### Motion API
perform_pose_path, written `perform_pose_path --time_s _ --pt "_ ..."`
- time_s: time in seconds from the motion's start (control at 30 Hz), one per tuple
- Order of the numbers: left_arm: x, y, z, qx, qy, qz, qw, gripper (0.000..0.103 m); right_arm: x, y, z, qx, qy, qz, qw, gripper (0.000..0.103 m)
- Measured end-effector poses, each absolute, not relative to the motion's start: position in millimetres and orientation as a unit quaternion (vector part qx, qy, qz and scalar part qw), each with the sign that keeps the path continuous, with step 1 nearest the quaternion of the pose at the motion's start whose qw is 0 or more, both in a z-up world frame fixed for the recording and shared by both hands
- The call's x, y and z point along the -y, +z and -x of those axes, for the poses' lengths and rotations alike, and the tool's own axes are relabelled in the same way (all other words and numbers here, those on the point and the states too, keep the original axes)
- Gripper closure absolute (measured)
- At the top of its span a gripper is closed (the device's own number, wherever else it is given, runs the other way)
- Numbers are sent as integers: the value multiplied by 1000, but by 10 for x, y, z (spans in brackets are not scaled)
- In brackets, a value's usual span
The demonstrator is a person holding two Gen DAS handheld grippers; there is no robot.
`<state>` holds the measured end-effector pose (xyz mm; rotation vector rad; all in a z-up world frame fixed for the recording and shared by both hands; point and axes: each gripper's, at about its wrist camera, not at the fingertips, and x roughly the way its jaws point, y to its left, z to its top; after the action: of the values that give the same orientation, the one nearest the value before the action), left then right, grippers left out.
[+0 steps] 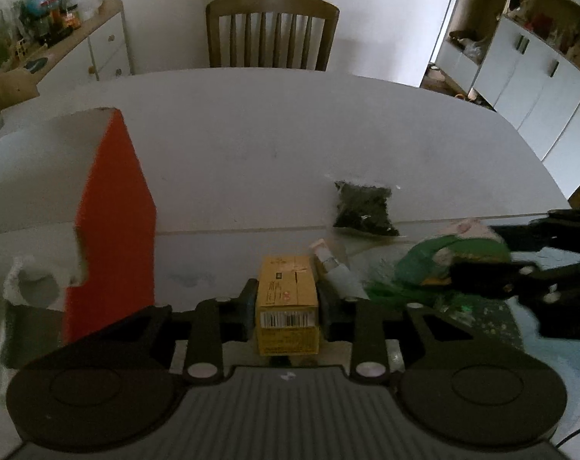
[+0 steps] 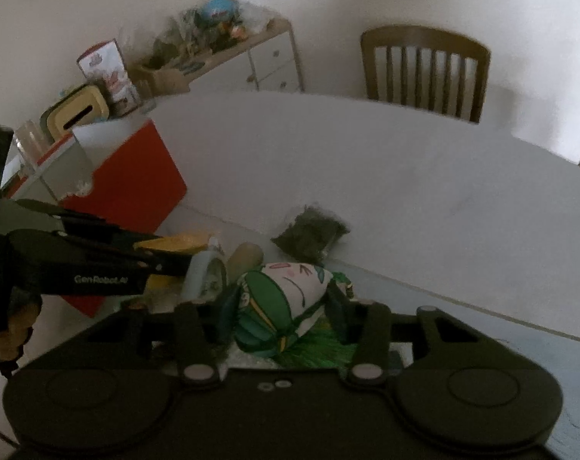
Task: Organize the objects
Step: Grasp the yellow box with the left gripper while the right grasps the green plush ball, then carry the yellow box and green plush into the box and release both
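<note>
My left gripper is shut on a small yellow carton with a barcode, held just above the table. My right gripper is shut on a plush doll with green hair and a white face; it also shows at the right of the left wrist view. A red and white open box stands at the left, also in the right wrist view. A small tube lies beside the carton. A dark bag of dried leaves lies on the table beyond, also in the right wrist view.
The white table stretches ahead, with a wooden chair at its far side. A sideboard with toys stands at the back left. White cabinets stand at the right. A patterned mat lies under the doll.
</note>
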<state>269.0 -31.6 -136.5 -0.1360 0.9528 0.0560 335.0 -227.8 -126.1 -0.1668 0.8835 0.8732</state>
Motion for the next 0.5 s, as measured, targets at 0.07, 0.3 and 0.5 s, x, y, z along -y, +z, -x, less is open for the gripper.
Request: perform_pose_path --time_s 0.07,0.3,0.5 --pt "304 -1277 -2622 -449 20 68 890 73 2338 -1152 -3304 -405 406 76 816 57" --pt "212 -917 -2357 -432 8 72 899 73 2454 -678 -3074 -376 400 69 833 57" --pt "11 -562 -2136 -415 -4 70 907 73 2318 -278 -2839 -349 411 76 839 57"
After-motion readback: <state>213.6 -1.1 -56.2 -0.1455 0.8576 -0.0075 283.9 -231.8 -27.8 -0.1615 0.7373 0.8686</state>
